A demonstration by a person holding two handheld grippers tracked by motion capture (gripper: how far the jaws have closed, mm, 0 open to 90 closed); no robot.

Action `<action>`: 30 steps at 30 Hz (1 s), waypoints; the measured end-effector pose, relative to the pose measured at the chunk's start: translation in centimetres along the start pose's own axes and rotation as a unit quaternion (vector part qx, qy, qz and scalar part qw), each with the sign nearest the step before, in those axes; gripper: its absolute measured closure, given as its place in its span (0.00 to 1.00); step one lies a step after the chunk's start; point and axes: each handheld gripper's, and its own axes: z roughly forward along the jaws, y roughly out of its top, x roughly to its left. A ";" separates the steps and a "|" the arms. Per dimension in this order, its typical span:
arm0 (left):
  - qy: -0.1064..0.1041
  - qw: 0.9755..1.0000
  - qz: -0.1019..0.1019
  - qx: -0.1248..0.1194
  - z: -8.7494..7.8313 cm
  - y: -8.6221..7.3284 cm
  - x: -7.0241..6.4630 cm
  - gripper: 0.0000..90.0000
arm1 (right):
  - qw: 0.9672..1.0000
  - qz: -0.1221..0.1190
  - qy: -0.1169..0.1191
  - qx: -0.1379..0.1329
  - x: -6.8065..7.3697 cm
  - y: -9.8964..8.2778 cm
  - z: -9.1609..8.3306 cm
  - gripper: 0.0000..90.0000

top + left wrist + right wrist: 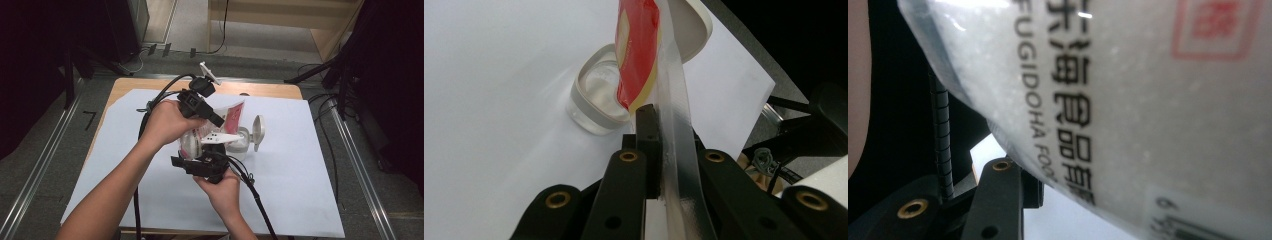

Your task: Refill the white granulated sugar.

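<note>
Both grippers grasp a plastic bag [207, 131] of white grains, left gripper [212, 116] clenched on its top edge, right gripper [196, 150] gripping its body, above the open clear jar [596, 102] mid-worktop, lid [258, 129] beside.

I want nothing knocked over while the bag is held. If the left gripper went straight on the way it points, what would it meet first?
Probably the clear container with its lid open, just ahead of and below the left gripper, which is shut on the bag. Depth is hard to judge.
</note>
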 end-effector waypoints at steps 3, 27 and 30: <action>-0.001 1.000 0.003 0.001 0.0 0.1 0.0 0.97 | 1.000 0.002 -0.002 -0.003 0.0 0.0 0.0 0.69; 0.001 1.000 0.005 -0.007 0.2 0.4 -0.2 0.96 | 1.000 0.013 0.005 -0.014 -0.1 0.2 -0.2 0.69; 0.000 1.000 0.004 -0.008 0.2 0.4 -0.2 0.96 | 1.000 0.011 0.005 -0.013 -0.1 0.2 -0.2 0.69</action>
